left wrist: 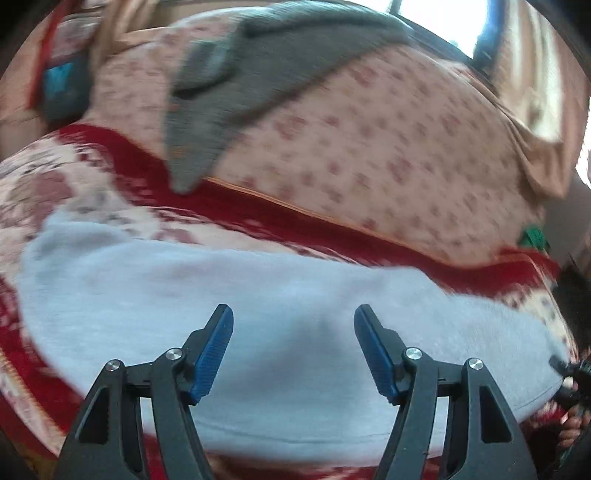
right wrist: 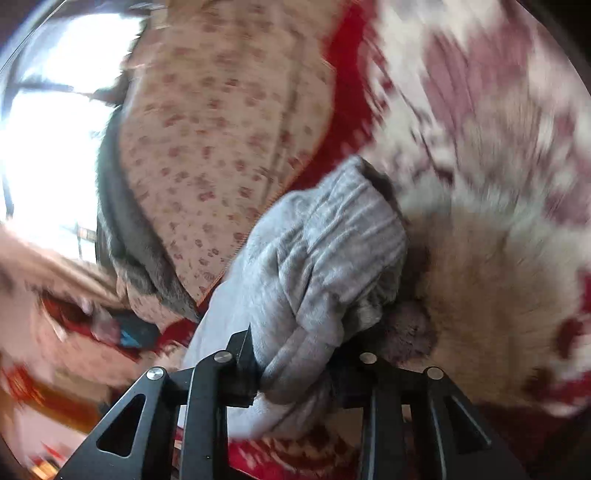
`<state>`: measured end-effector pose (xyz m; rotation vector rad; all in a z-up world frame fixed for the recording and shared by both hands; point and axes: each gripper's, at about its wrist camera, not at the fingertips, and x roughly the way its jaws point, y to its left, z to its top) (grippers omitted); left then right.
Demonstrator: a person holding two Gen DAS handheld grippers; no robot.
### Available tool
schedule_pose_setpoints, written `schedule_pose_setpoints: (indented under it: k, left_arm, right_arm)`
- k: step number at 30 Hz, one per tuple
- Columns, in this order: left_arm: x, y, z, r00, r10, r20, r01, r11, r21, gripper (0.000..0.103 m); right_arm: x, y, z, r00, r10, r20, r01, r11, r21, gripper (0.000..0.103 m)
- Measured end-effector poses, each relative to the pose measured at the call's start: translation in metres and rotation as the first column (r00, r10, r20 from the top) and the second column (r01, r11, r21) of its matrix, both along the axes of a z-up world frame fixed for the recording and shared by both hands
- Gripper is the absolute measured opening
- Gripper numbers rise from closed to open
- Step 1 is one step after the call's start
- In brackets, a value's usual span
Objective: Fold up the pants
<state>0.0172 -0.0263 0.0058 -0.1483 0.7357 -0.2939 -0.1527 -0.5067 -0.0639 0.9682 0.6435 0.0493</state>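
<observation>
Fingers (left wrist: pixel 216 354) of the left gripper (left wrist: pixel 293 332) are spread wide, their blue ribbed pads facing each other across a broad gap, and nothing is held between them. Below and beyond them the light grey pants (left wrist: pixel 258 332) are seen laid out flat across the red and cream patterned blanket (left wrist: pixel 55 184), the smooth cloth running from the left of the view to the right edge, with a stitched hem line visible near the bottom.

From the right wrist view, the right gripper (right wrist: pixel 291 354) is closed on a bunched part of the pants (right wrist: pixel 325 258); the ribbed, gathered fabric is pinched between its black fingers (right wrist: pixel 242 354) and lifted into folds above them. That view is heavily blurred, so finer detail of the cloth cannot be told.

Beyond the pants, a pink quilt with a small floral print (left wrist: pixel 388 147) is seen lying against the blanket's red border. A dark grey garment (left wrist: pixel 258 74) is draped over the quilt's far side. A bright window (left wrist: pixel 443 18) is visible at the top right of the left view, and something blue and dark (left wrist: pixel 62 88) is seen at the far left, too blurred to identify.
</observation>
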Motion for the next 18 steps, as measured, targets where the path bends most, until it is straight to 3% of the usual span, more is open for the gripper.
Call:
schedule_pose_setpoints:
  k: [4, 7, 9, 11, 13, 18]
  left_arm:
    - [-0.004, -0.035, -0.019, 0.996, -0.074, -0.040, 0.075, 0.997, 0.020, 0.067]
    - [-0.001, -0.046, -0.032, 0.993, -0.090, -0.076, 0.092, 0.995, 0.028, 0.067]
    - [0.000, -0.048, -0.033, 0.992, -0.096, -0.085, 0.098, 0.995, 0.027, 0.067]
    - [0.001, -0.049, -0.026, 0.991, -0.115, -0.069, 0.117, 0.993, 0.016, 0.075]
    - [0.006, -0.053, -0.018, 0.990, -0.134, -0.049, 0.133, 0.991, -0.004, 0.085]
    - [0.027, -0.086, -0.007, 0.976, -0.212, -0.053, 0.210, 0.977, -0.037, 0.092]
  right_arm:
    - [-0.010, 0.024, 0.008, 0.991, 0.031, -0.130, -0.057, 0.977, -0.204, 0.031]
    - [-0.011, 0.019, -0.017, 0.968, -0.009, -0.251, -0.035, 0.985, -0.171, 0.039]
    - [-0.013, 0.014, -0.011, 0.948, -0.051, -0.313, -0.024, 0.973, -0.231, 0.072]
    - [-0.025, 0.010, 0.018, 0.945, -0.162, -0.284, 0.028, 0.905, -0.425, 0.075]
    - [-0.030, 0.004, 0.040, 0.950, -0.201, -0.239, 0.061, 0.870, -0.490, 0.078]
    - [0.017, 0.026, 0.077, 0.993, -0.020, -0.114, -0.039, 0.869, -0.494, 0.081]
